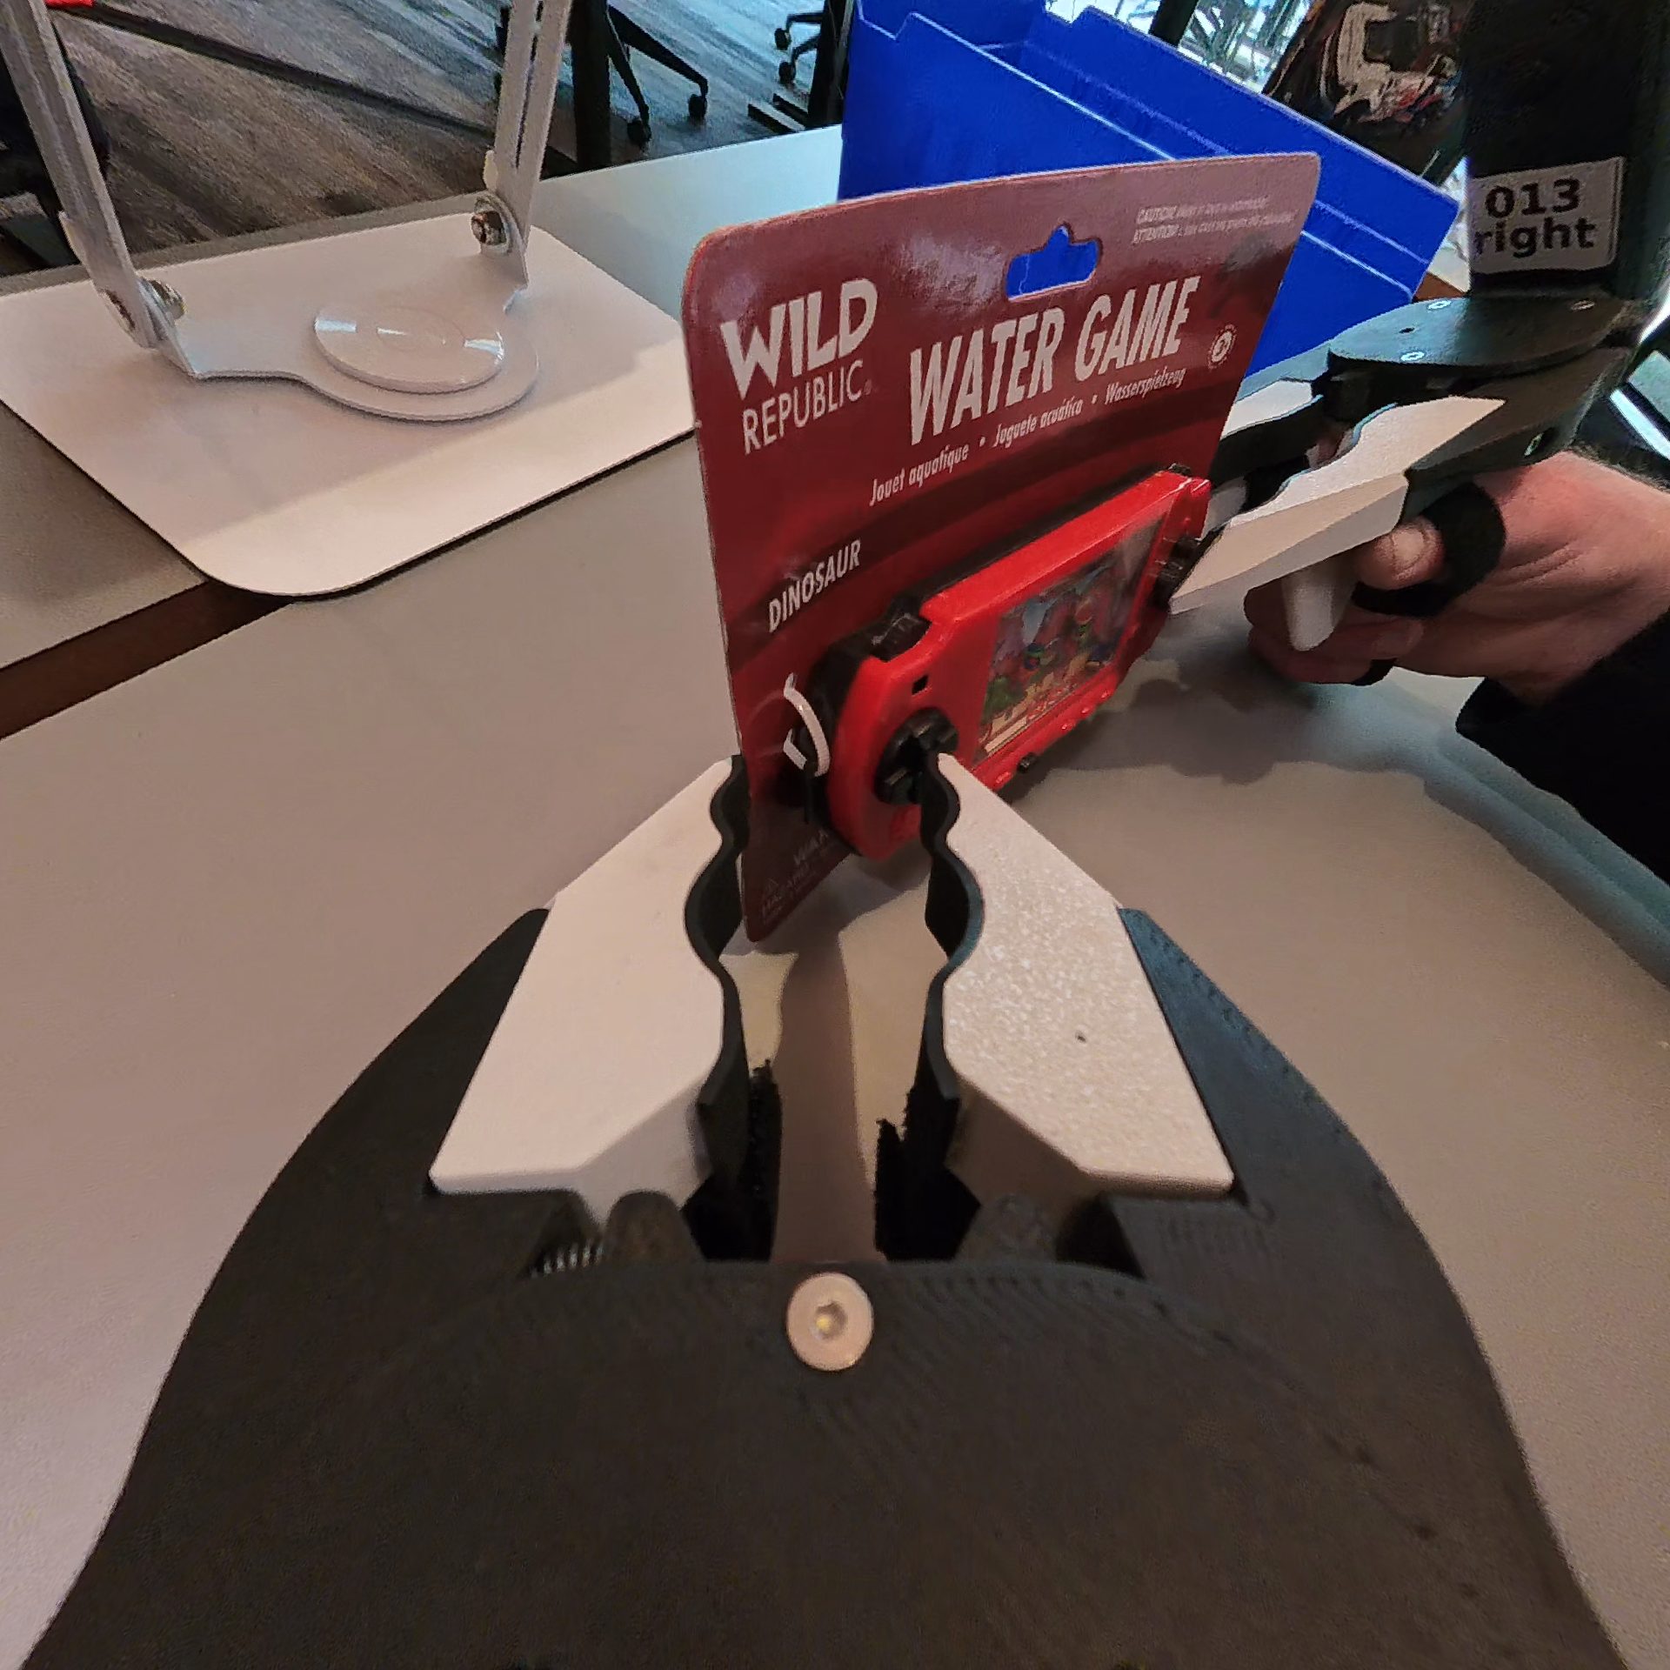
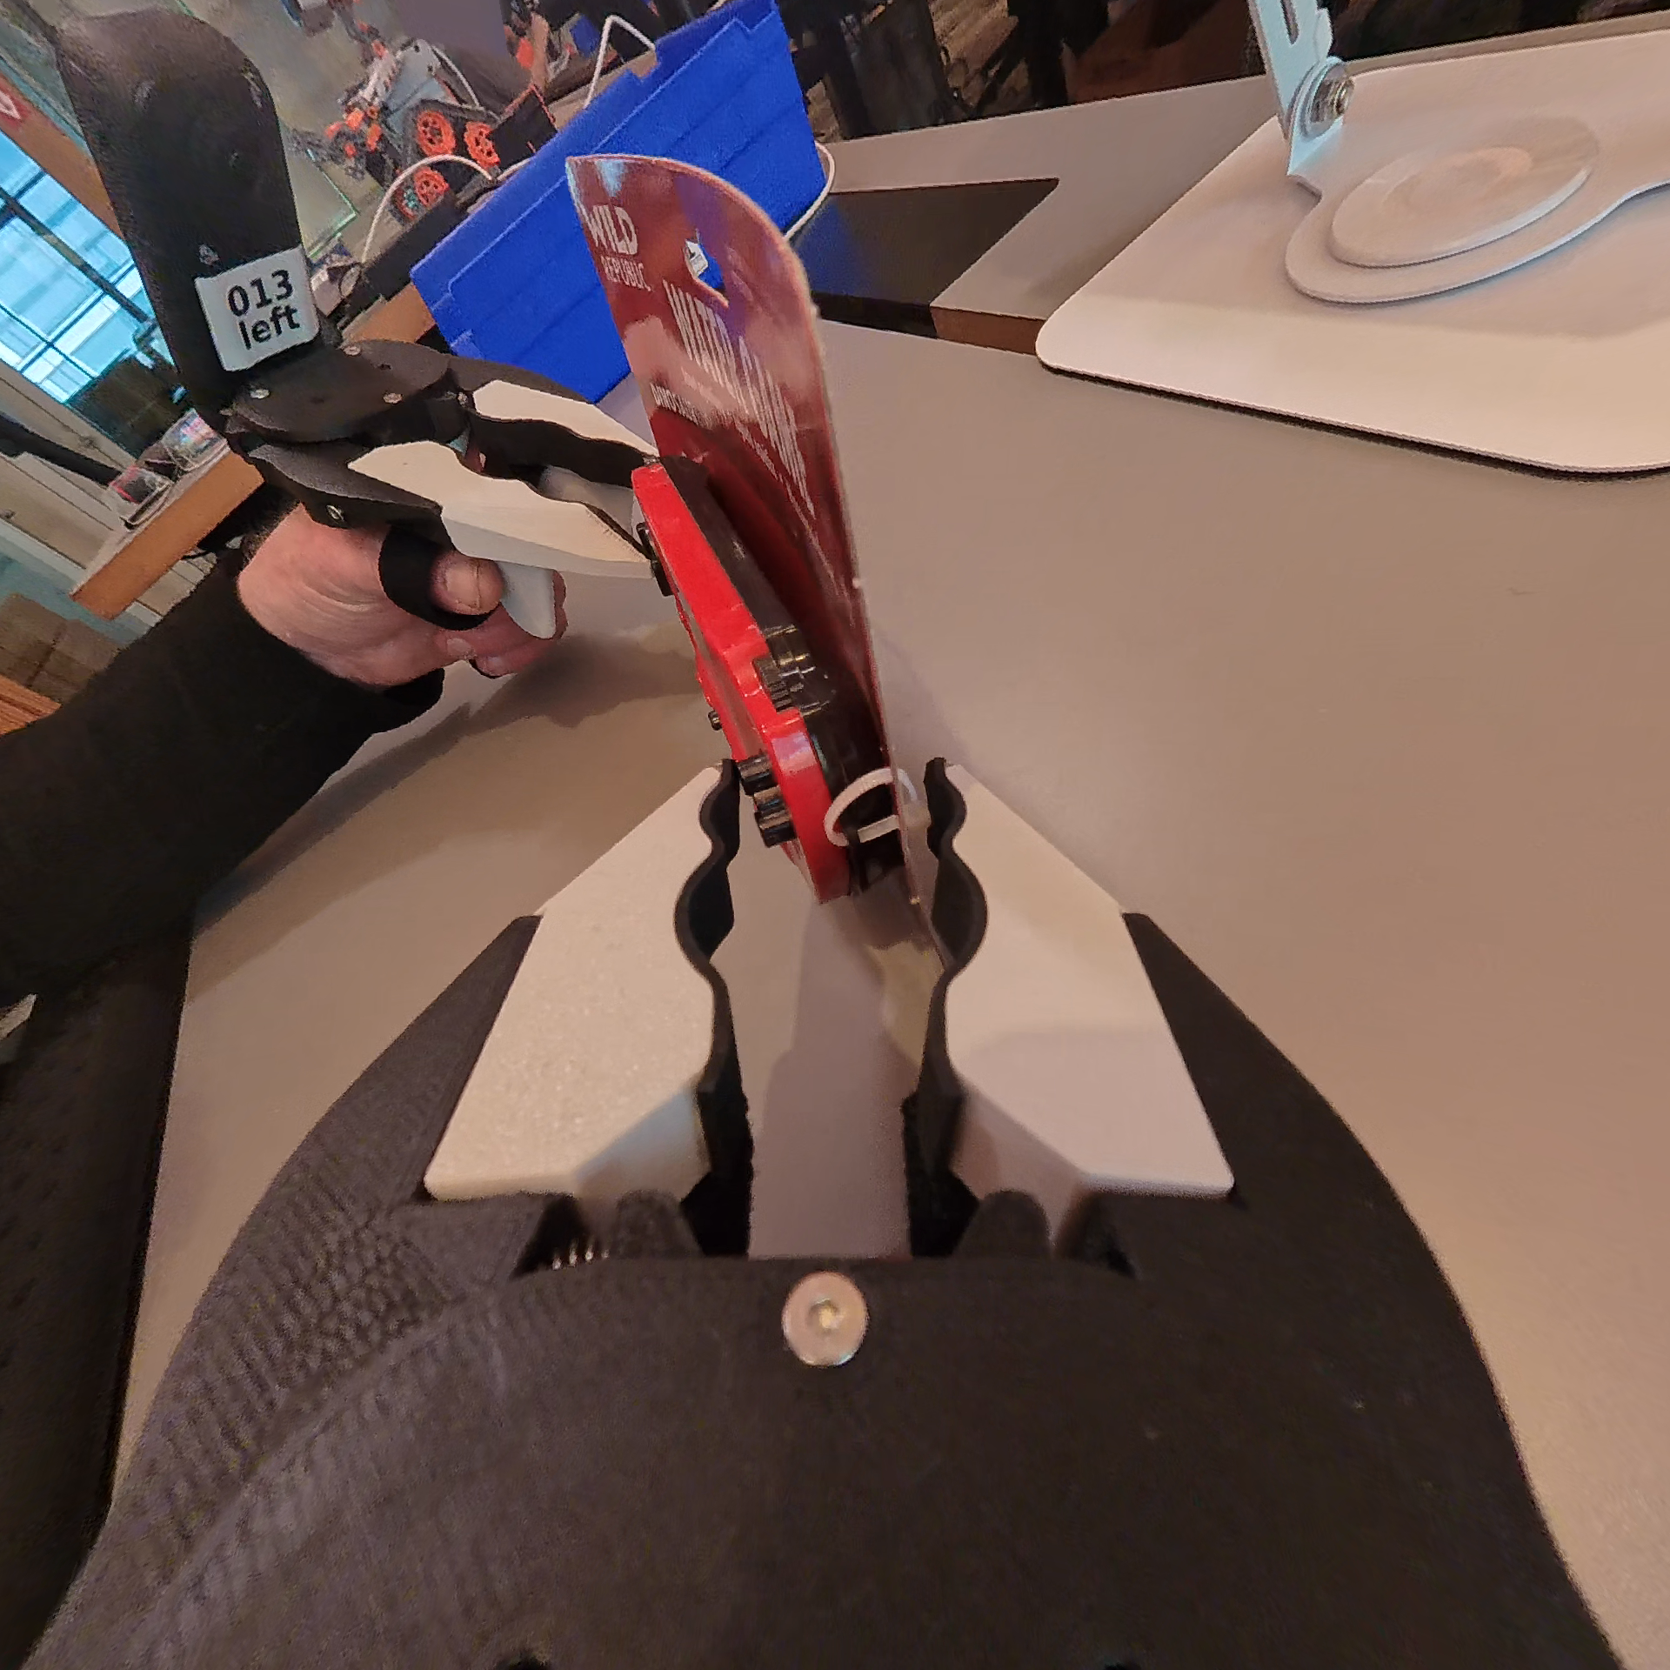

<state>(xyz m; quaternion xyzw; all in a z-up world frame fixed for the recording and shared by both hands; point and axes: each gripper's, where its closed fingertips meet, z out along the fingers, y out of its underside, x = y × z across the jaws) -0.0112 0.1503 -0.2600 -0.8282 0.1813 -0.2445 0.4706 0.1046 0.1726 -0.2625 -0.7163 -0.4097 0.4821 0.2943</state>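
The left gripper (image 1: 836, 768) clamps one end of a glossy red plastic toy (image 1: 1012, 669) wired to stiff card (image 1: 949, 361); the right gripper (image 2: 831, 786) clamps the opposite end.

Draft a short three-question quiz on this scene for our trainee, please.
1. True or false: the red toy game lies flat, face down, on the grey table.
2. What is behind the game's backing card in the left wrist view? A) a blue bin B) a green bottle C) a yellow bucket
3. Fill the gap: the left tongs and right tongs are each ___ on one end of the game.

Key: 1 false, it is upright; 2 A; 3 shut.
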